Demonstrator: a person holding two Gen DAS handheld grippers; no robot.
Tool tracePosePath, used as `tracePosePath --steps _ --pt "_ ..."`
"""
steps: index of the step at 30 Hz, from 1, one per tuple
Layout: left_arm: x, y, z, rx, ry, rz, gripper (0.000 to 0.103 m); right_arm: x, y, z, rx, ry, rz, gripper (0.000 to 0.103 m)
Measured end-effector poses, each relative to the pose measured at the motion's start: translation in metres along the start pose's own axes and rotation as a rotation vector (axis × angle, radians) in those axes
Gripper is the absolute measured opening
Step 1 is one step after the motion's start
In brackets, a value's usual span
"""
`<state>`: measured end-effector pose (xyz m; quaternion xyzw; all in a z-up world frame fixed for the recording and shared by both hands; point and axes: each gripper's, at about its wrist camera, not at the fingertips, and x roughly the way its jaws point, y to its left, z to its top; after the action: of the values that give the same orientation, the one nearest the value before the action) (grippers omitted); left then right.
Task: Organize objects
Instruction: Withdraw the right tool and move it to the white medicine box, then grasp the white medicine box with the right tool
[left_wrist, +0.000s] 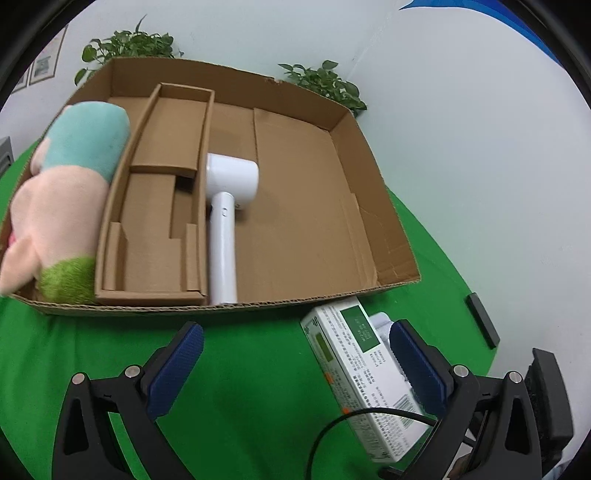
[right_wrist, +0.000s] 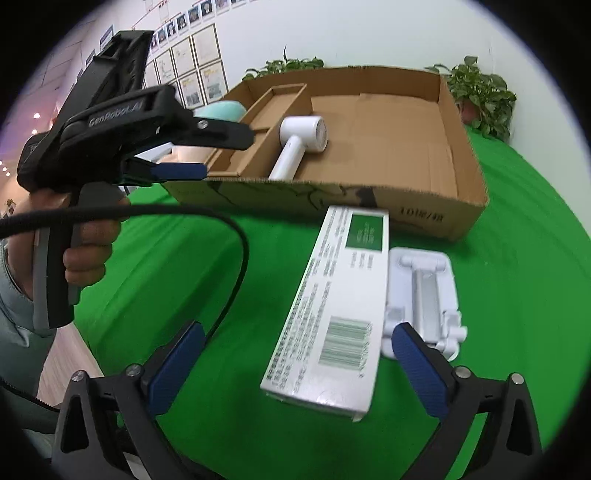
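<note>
In the left wrist view, the left gripper (left_wrist: 295, 345) hangs with its jaws spread wide and nothing pressed between the blue pads. The white-and-green carton (left_wrist: 364, 373) lies on the green cloth (left_wrist: 236, 369), just in front of the cardboard box (left_wrist: 384, 206), at the box's near right corner. The carton's long side sits close against the inner face of the right-hand finger (left_wrist: 415, 365); whether they touch cannot be told. The left-hand finger stands well apart from it. Inside the box a white hair dryer (left_wrist: 225, 206) lies beside a cardboard insert (left_wrist: 155, 206), and a plush toy (left_wrist: 62, 192) fills the box's left end. A black cable (left_wrist: 354, 417) crosses the carton's near end.

In the right wrist view, the right gripper (right_wrist: 297, 356) is likewise released, jaws wide. The carton (right_wrist: 340, 302) lies on the cloth in front of the box (right_wrist: 436, 218), its near end reaching between the two pads and nearer the right-hand one; neither pad presses on it. A white plastic stand (right_wrist: 424, 291) lies just beside the carton, on its right, its near edge behind the right-hand finger. To the left of the box, a hand (right_wrist: 86, 236) holds the other gripper (right_wrist: 181, 162) above the cloth.
</note>
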<state>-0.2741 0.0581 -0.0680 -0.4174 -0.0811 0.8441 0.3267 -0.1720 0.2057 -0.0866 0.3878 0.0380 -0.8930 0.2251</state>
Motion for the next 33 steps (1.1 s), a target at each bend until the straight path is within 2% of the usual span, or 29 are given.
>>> tracePosePath --steps 3,5,7,14,18,22,25,27,29,33 --pt "0.008 -0.004 -0.001 0.006 0.013 -0.046 0.101 0.008 0.003 -0.002 -0.005 0.037 -0.040 0.084" --pt "0.012 -0.006 -0.001 0.016 0.024 -0.062 0.100 0.012 0.006 -0.005 -0.005 0.060 -0.063 0.073" --pt "0.018 -0.010 -0.002 0.032 0.041 -0.077 0.100 0.011 0.007 -0.007 -0.008 0.059 -0.071 0.072" --pt "0.036 -0.024 -0.011 0.042 0.130 -0.176 0.091 -0.001 0.016 -0.019 -0.020 0.037 -0.015 0.070" --pt "0.047 -0.027 -0.028 0.021 0.198 -0.233 0.091 -0.007 0.022 -0.029 -0.049 0.032 0.022 0.070" --pt "0.045 -0.031 -0.051 -0.009 0.237 -0.274 0.091 -0.014 0.027 -0.039 -0.065 0.032 0.015 0.070" --pt "0.044 -0.034 -0.064 -0.029 0.270 -0.295 0.091 -0.020 0.027 -0.044 -0.055 0.024 -0.010 0.085" --pt "0.045 -0.037 -0.067 -0.027 0.278 -0.286 0.091 -0.021 0.026 -0.044 -0.043 0.025 -0.007 0.086" --pt "0.045 -0.035 -0.065 -0.036 0.278 -0.272 0.091 -0.019 0.025 -0.042 -0.028 0.029 0.007 0.096" --pt "0.048 -0.028 -0.058 -0.064 0.274 -0.248 0.091 -0.020 0.027 -0.038 -0.020 0.010 0.015 0.100"
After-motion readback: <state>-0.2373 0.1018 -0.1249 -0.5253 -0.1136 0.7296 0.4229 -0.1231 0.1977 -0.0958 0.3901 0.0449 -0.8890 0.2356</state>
